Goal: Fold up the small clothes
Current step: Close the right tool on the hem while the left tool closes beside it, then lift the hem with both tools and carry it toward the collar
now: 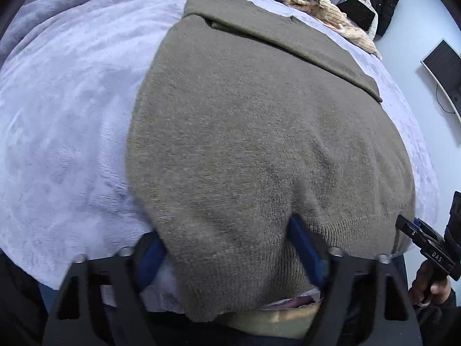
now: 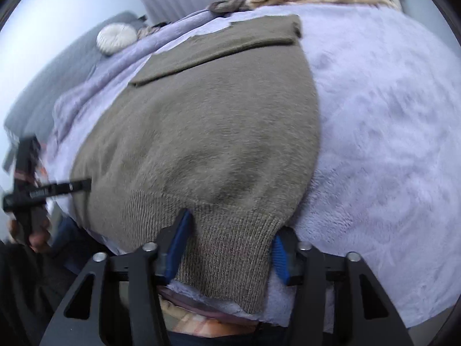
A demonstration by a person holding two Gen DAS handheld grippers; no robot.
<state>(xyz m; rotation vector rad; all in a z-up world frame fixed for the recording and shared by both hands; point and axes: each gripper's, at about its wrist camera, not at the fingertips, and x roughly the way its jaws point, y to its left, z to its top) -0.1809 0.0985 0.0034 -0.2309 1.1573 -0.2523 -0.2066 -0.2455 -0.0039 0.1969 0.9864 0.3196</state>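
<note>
Item one, nearest your lenses: the ribbed hem of the olive-grey knit sweater (image 1: 245,132), hanging over the near edge of the bed (image 1: 66,121) at 6 o'clock. Your left tool (image 1: 227,250) is straddling the hem's left corner, blue pads part-spread with knit bunched between them; whether they are actually pinching it, I cannot tell. Your right tool (image 2: 227,242) is bracketing the right corner, pads narrower and pressing into the ribbing on both sides.

Progress: the sweater is lying flat on the lilac blanket, one sleeve already laid across the top at 12 o'clock. The bottom-to-top fold is looking like the step still ahead.

Room: open blanket is lying at 9 o'clock in the left view and 3 o'clock in the right. A heap of other clothes (image 1: 331,14) is crowding the far edge beyond the sleeve.
</note>
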